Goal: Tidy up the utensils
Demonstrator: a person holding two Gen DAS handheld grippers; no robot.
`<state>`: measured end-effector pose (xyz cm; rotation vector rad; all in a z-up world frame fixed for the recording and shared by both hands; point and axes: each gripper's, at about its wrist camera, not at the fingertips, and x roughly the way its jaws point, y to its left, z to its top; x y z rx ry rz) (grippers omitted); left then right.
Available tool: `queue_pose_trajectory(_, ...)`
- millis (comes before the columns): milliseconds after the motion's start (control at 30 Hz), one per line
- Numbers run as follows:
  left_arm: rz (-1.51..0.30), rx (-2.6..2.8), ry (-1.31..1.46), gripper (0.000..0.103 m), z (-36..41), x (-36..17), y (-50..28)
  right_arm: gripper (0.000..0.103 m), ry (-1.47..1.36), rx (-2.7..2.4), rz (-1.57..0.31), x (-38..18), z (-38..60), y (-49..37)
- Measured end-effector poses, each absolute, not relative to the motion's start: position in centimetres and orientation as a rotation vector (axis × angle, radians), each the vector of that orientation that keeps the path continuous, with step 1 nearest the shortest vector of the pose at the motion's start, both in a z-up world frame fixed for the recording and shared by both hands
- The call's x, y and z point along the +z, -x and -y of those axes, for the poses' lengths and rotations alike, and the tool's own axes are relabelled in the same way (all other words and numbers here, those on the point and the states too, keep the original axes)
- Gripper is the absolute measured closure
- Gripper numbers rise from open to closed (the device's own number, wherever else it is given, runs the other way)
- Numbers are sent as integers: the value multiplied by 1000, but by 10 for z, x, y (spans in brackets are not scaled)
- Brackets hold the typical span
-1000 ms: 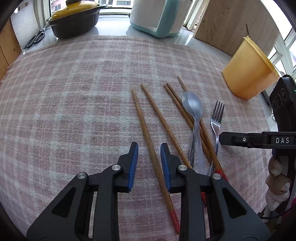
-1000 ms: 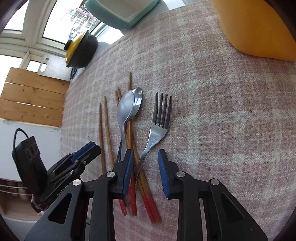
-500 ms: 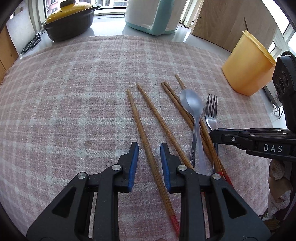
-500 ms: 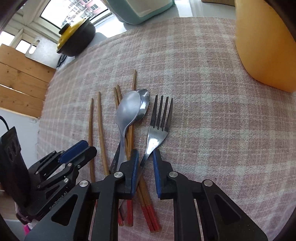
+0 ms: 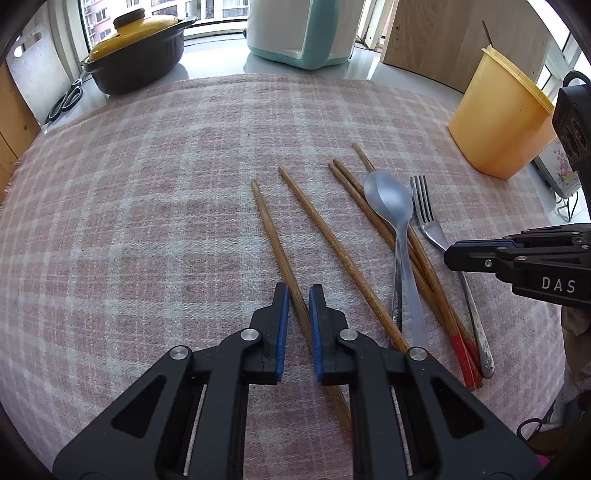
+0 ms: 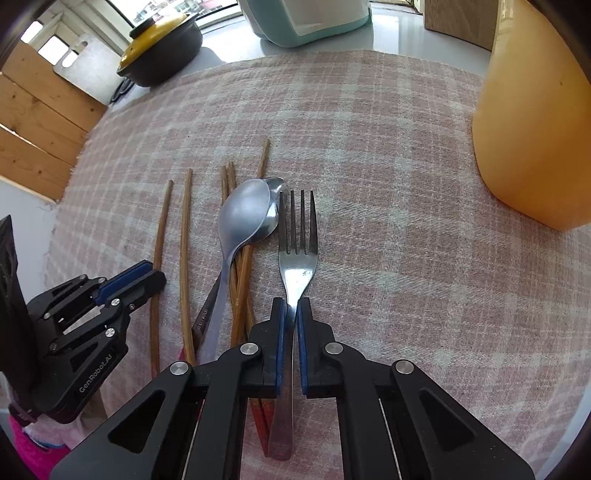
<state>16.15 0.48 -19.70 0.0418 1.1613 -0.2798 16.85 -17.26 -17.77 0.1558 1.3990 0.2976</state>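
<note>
Pinching the fork (image 6: 297, 254) by its neck, my right claw (image 6: 290, 306) has its pads pressed on the metal, low over the plaid cloth (image 5: 147, 221). My left claw (image 5: 298, 295) is closing around the leftmost chopstick (image 5: 277, 251); I cannot tell whether its pads touch the wood. Between the two lie a second chopstick (image 5: 332, 251), then a crossed pile of chopsticks (image 5: 417, 258) under a spoon (image 5: 391, 199), crowding the fork's left side. Far right stands a yellow tub (image 5: 498, 114). Far off on the counter sit a pot (image 5: 136, 55), scissors (image 5: 66, 99) and a teal-and-white bin (image 5: 295, 33).
</note>
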Motion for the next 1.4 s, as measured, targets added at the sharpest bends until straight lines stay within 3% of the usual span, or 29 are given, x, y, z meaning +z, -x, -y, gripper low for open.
queue_pose_trajectory(300, -1156, -275, -58, 91, 2, -200, -166, 97, -92, 336, -1439, -183, 164, -181)
queue_pose_trajectory(500, -1166, -281, 111, 98, -21, -201, -167, 98, -78, 338, -1414, -180, 166, -175)
queue_pose_trajectory(733, -1152, -270, 160, 99, -35, -193, -160, 98, -96, 337, -1359, -169, 175, -167)
queue_pose_trajectory(1400, -1008, -304, 202, 99, -29, -127, -135, 98, -126, 331, -1192, -129, 210, -141)
